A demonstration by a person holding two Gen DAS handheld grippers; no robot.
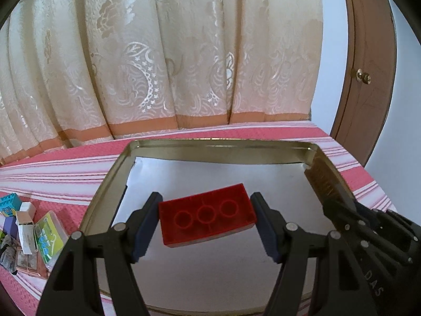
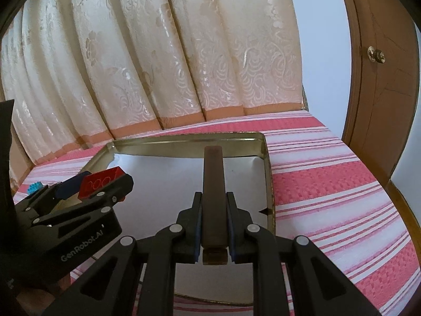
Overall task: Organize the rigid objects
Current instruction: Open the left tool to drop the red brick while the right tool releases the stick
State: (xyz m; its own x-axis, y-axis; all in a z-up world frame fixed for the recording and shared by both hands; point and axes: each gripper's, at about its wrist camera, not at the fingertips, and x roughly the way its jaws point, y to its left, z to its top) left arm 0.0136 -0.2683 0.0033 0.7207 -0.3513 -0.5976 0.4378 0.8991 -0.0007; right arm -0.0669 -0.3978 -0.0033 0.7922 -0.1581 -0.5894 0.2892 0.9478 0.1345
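Clamped between the blue rubbery pads of the left gripper [image 1: 206,222] sits a glossy red plastic building brick [image 1: 208,217], rectangular, turned so its hollow underside with three round tubes faces the camera. It hangs above the white paper lining of a shallow rectangular metal tin [image 1: 105,181] with dull golden, rounded-corner walls. The right gripper [image 2: 214,233] is clenched on a long, narrow dark brown brush [image 2: 213,184]; from the right wrist view only its smooth flat back shows, reaching forward over the tin's [image 2: 268,163] white floor, while the left wrist view shows tan bristles [image 1: 325,181] beside the tin's right wall. Both grippers are matte black plastic with silver rivets.

Under the tin lies a woven cloth [image 1: 263,131] striped pink and white, with a waffle-like texture. To the left on it is a heap of small items: a clear plastic case with a green card [image 1: 50,239], a turquoise studded brick [image 1: 9,204], little white and purple boxes. Behind hangs a cream brocade curtain [image 1: 171,52] with an orange hem, beside a brown wooden door [image 1: 368,92] with a brass knob.
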